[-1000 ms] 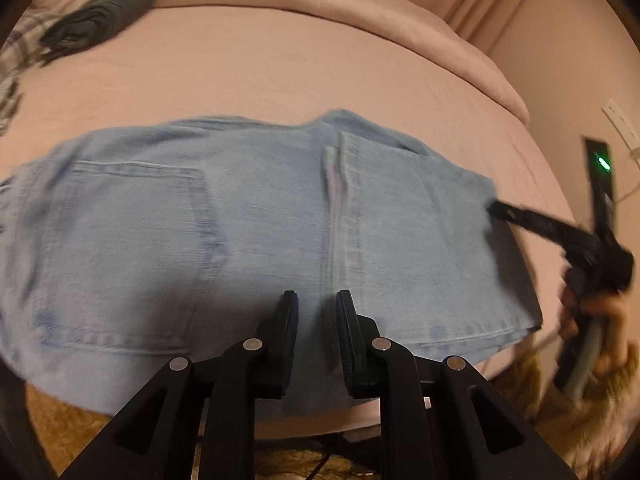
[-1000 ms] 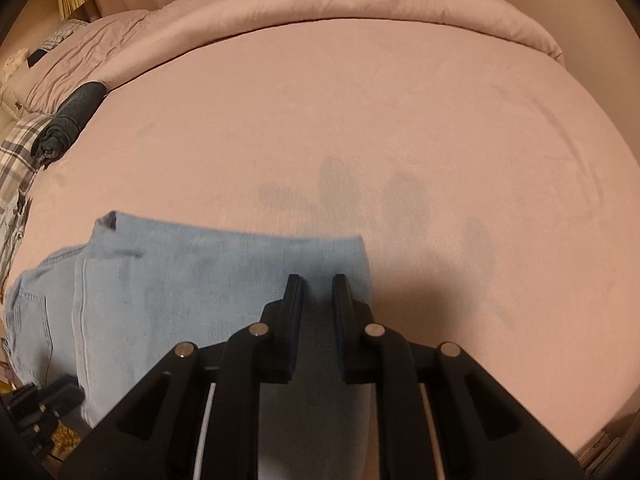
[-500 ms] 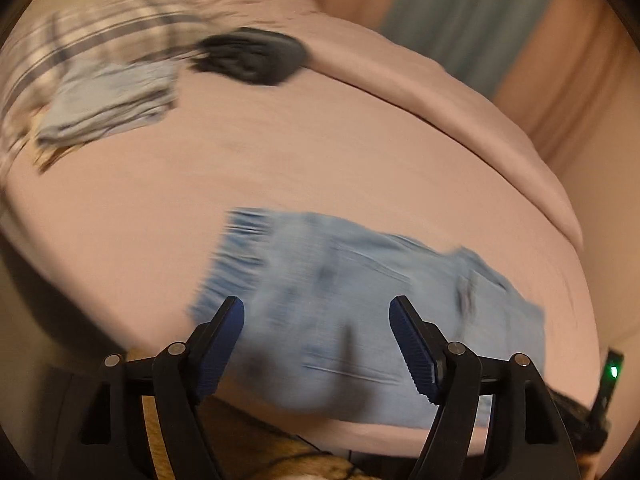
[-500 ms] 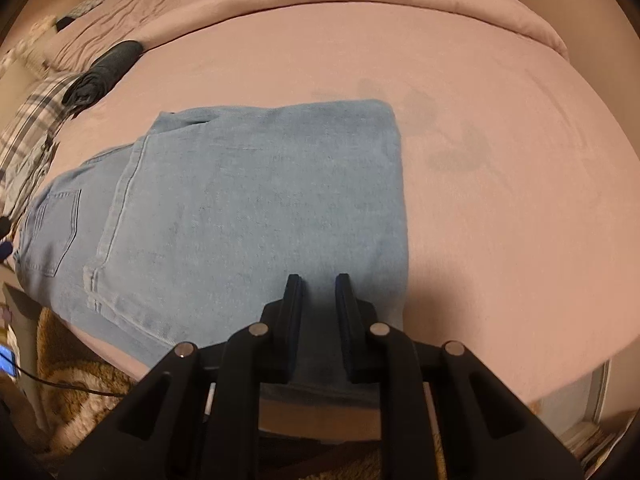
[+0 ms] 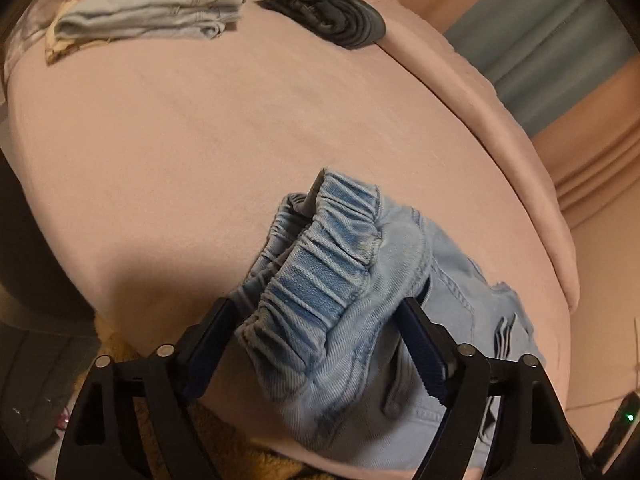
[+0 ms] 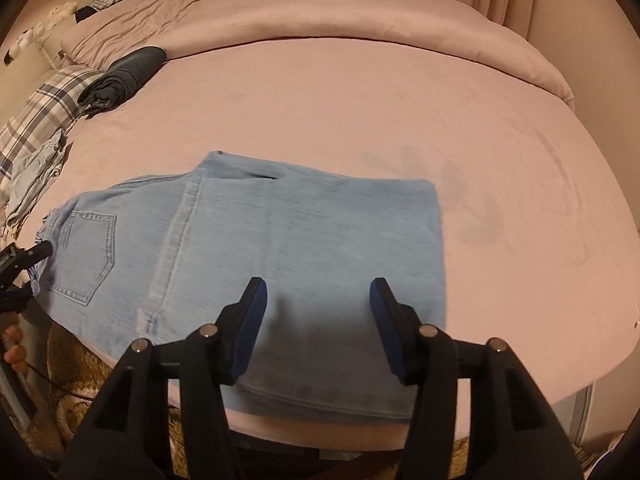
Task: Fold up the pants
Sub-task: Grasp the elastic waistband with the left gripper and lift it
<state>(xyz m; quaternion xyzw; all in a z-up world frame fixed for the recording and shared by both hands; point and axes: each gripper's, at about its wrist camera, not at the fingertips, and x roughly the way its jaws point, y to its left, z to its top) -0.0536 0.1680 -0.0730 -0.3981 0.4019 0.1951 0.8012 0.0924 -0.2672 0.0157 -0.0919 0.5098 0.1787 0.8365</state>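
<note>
Left gripper [image 5: 316,354] spread around bunched waistband [image 5: 320,264]; right gripper [image 6: 318,320] spread above folded pants [image 6: 280,232]. Next: pinch waistband, fold across.

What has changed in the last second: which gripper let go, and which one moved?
The right gripper, shut a second ago, has opened and let go of the jeans. The left gripper has also opened and swung to the waistband, which now bunches between its open fingers. The jeans stay folded on the bed; the dark roll and the other clothes have not moved.
</note>
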